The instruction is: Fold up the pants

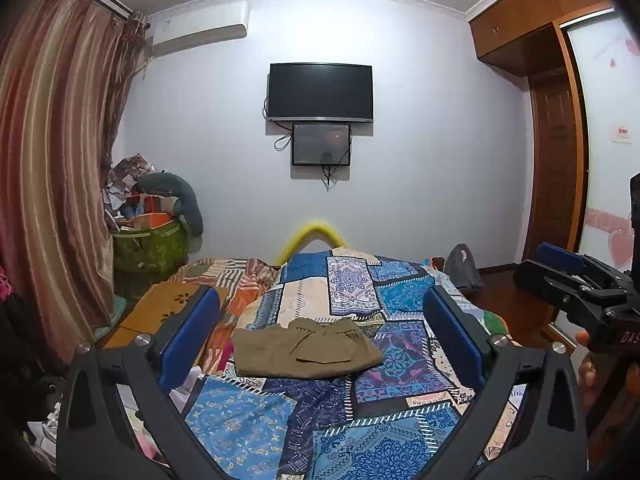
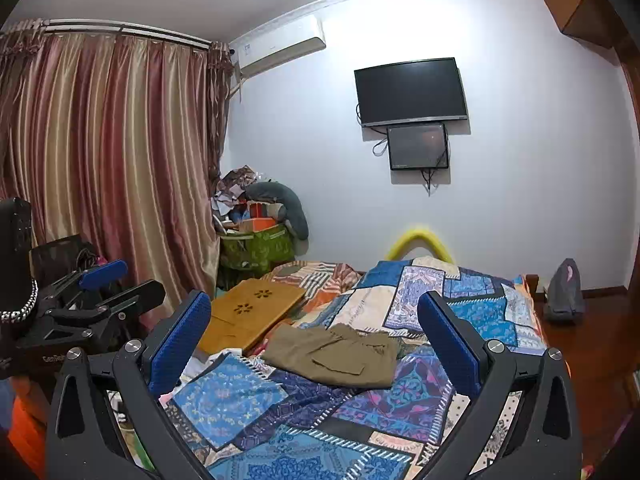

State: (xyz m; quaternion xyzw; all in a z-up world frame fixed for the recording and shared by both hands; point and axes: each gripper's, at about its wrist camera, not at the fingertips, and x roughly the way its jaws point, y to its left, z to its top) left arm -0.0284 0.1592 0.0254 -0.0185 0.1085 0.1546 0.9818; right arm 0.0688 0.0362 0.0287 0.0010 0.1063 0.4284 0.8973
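Both grippers, left gripper [image 1: 322, 330] and right gripper [image 2: 314, 326], hang above the bed [image 1: 404, 360] with jaws spread wide, empty. Beyond them the folded olive pants [image 1: 304, 350] lie flat on the patchwork quilt. Only the right view shows the wooden lap tray [image 2: 248, 316] whole; the left cuts it off.

A home bedroom: a bed [image 1: 328, 412] under a patchwork quilt, striped curtains [image 1: 52, 168] at left, a wall-mounted television [image 1: 320, 92] on the far wall, a wooden wardrobe [image 1: 532, 20] at right.
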